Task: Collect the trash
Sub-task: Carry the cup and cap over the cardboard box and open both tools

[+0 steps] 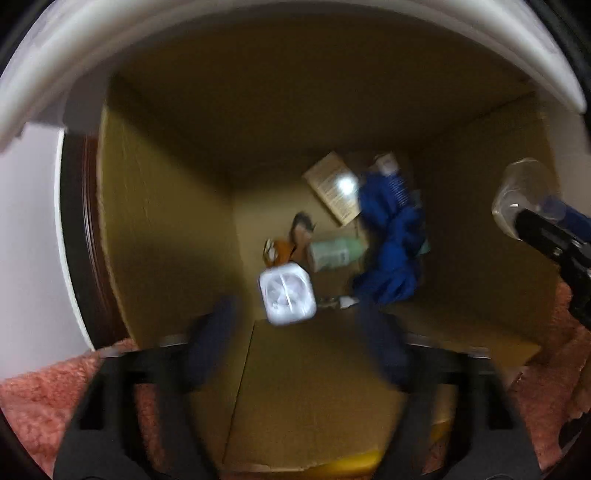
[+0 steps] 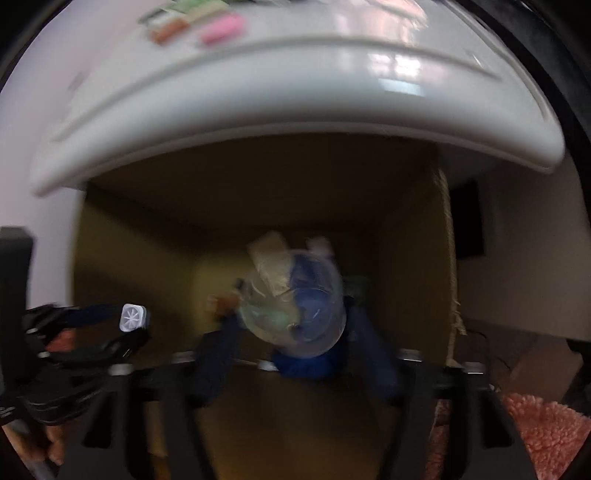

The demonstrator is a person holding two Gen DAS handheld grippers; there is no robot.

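A pink shaggy rug (image 1: 37, 398) covers the floor, and an open cardboard box (image 1: 166, 221) stands on it, partly under the rounded edge of a white counter (image 1: 258, 29). Both views look straight down into the box, and both are blurred.

Nearest in the left wrist view, the left gripper (image 1: 295, 332) has its jaws apart. A small white container (image 1: 287, 293) with a square end sits between the tips, with a gap showing on each side, so the pads do not press on it.

In the right wrist view the right gripper (image 2: 291, 325) also has its jaws apart. A clear plastic cup (image 2: 295, 314) sits bottom-up toward the camera, just past the tips and over the box; I cannot tell for sure whether it touches a pad.

Farther down, on the box floor, lie a crumpled blue cloth (image 1: 391, 240), a pale green packet (image 1: 336, 251) beside it, an orange wrapper (image 1: 284, 251) and a tan paper packet (image 1: 336, 188) at the far wall.

On the counter top, a pink item (image 2: 221, 27) shows, too blurred to name.
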